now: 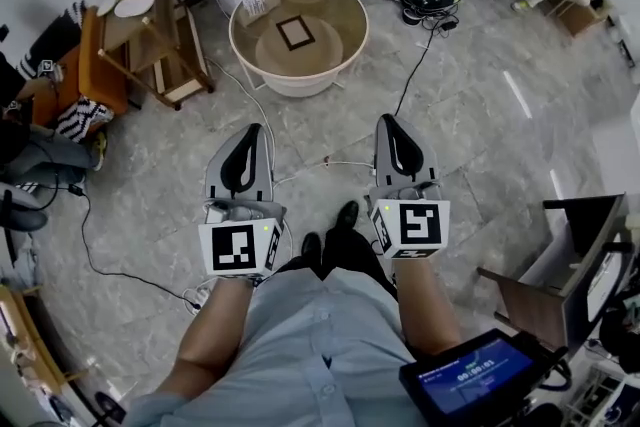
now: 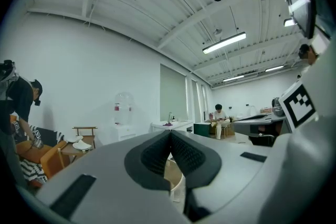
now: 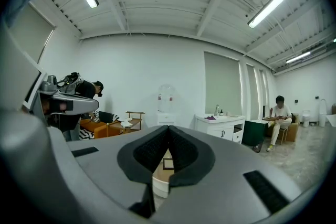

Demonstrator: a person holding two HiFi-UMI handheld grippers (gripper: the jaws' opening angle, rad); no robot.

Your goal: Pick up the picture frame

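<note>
The picture frame (image 1: 295, 32) lies flat on the round counter (image 1: 336, 21), well ahead of the left gripper (image 1: 251, 132) and the right gripper (image 1: 389, 122), whose fingers (image 3: 150, 151) are closed on nothing.

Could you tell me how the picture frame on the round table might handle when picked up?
The picture frame looks small and thin-bordered, so probably light and stiff. It lies flat on the round table, so a push would likely slide it, and gripping needs an edge. Whether it is glazed I cannot tell; treat it as possibly fragile.
</note>
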